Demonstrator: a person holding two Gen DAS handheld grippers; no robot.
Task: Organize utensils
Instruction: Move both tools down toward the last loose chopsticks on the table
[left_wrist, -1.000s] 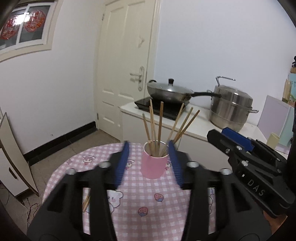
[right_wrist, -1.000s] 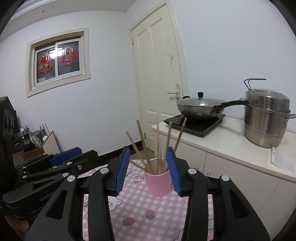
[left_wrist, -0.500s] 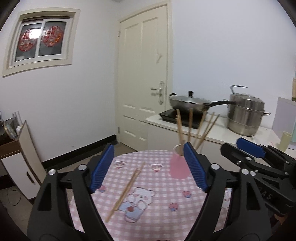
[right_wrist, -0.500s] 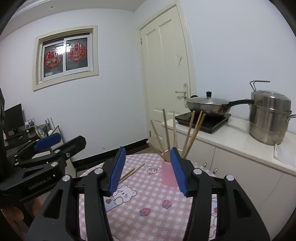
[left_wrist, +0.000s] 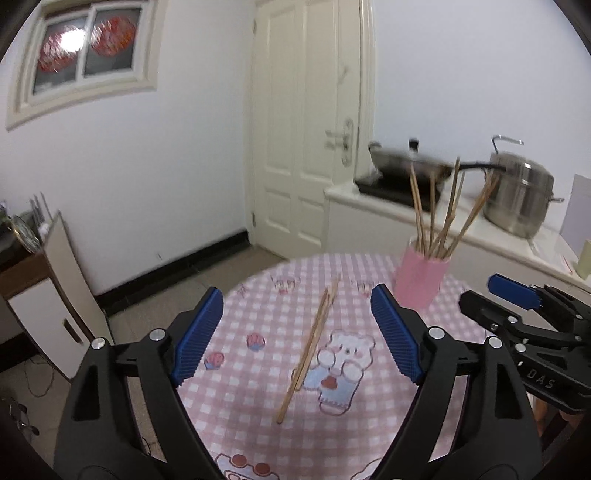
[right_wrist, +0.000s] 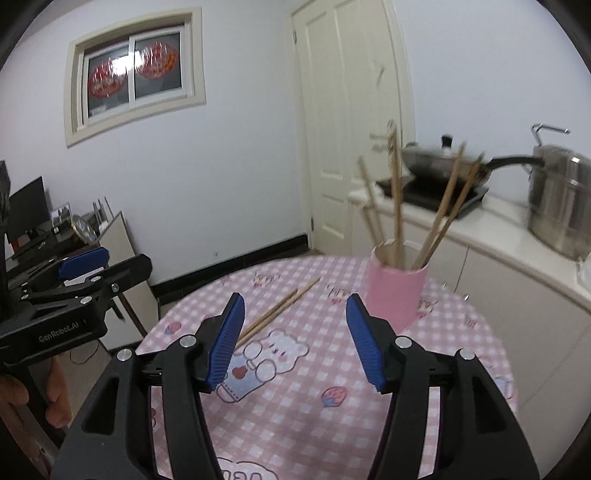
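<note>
The left gripper (right_wrist: 70, 291), seen at nine o'clock in the right wrist view, bore the white lettering "GenRobot.AI" on its black body. The right gripper (left_wrist: 517, 317), at four o'clock in the left wrist view, showed the letters "DAS" on its black body. No other text was legible.

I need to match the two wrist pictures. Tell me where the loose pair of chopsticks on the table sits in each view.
Left wrist: the loose chopsticks lie centre frame on the checked tablecloth, running from near to far, left of the bear print.
Right wrist: the loose chopsticks lie left of centre, slanting up to the right, partly behind the left blue pad.
Shared landmark: the pink cup holding upright chopsticks, right of the pair in both.
</note>
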